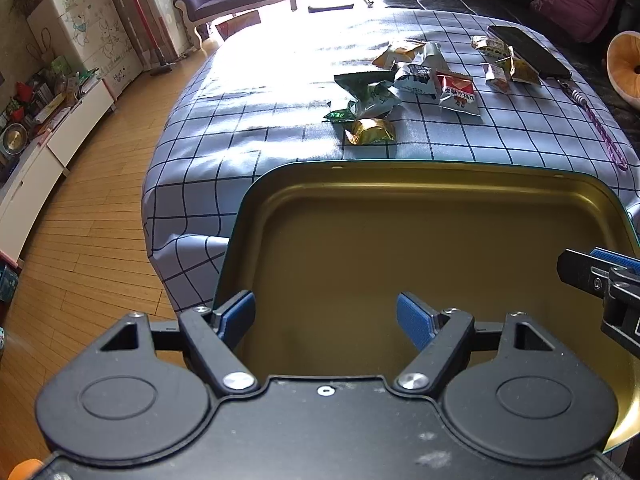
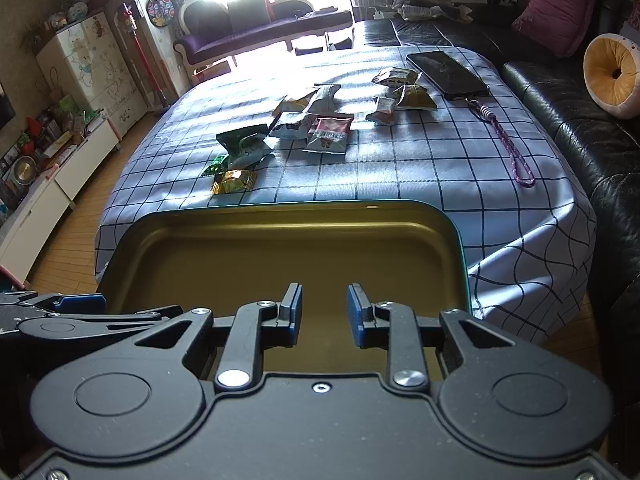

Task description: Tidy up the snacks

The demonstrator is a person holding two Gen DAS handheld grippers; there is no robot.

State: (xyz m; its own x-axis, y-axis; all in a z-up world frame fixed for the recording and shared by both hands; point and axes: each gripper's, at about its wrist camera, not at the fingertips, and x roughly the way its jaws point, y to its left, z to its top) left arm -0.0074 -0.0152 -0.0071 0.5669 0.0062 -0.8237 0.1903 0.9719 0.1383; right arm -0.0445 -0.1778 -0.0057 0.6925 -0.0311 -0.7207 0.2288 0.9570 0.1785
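An empty gold tin with a teal rim sits at the near edge of the checked table; in the right wrist view the tin fills the foreground. My left gripper hovers over it, open wide, holding nothing. My right gripper is over the same tin, its jaws partly apart with nothing between them. Beyond the tin lie loose snacks: a gold packet, a green packet, a white packet, a red-and-white packet and small yellow packets.
A black phone with a purple lanyard lies at the table's far right. A black leather sofa runs along the right side. Wooden floor and low white cabinets are to the left.
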